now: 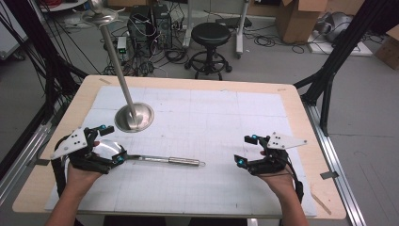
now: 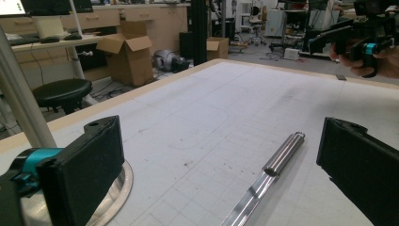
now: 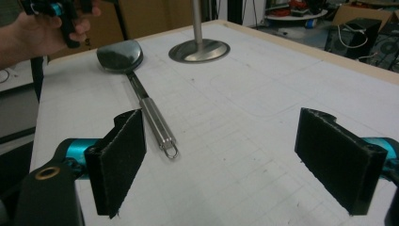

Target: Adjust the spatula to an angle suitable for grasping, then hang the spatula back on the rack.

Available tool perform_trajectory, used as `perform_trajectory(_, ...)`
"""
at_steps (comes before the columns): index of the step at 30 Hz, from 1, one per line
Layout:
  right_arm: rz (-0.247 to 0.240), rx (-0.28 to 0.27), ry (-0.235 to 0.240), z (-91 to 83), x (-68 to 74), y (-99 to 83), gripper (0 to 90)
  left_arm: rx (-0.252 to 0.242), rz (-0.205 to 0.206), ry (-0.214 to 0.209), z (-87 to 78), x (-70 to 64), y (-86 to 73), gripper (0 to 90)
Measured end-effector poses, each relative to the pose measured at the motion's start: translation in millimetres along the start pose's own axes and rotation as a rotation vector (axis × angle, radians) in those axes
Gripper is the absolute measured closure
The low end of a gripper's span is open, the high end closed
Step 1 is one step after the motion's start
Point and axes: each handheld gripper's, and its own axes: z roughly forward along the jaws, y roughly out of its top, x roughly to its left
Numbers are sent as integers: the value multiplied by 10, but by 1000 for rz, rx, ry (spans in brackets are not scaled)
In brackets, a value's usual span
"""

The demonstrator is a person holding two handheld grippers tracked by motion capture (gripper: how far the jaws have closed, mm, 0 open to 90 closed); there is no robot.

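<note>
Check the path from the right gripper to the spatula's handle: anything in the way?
Nothing visible: bare mat lies between the open right gripper and the spatula handle's loop end. The stand sits well off that line.

A white mat (image 1: pixel 197 122) ruled with a faint grey grid is laid on the pale wood desk (image 1: pixel 308 155). The spatula (image 3: pixel 141 101) and stand (image 1: pixel 134 117) are shiny silver. Both tongs (image 1: pixel 106 143) (image 1: pixel 245 149) are black with teal accents and grey plates.
</note>
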Motion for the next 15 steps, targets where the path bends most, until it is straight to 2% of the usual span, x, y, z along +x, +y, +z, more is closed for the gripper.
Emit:
perform_trajectory(3, -5, 17, 9, 20, -1, -18, 161, 2, 4, -1, 0, 5, 0, 17)
perform_trajectory(6, 2, 10, 18, 22, -18, -19, 160, 7, 10, -4, 4, 4, 5, 17)
perform_trajectory(15, 12, 4, 2, -16, -32, -26, 160, 24, 19, -45, 91, -40, 26, 17)
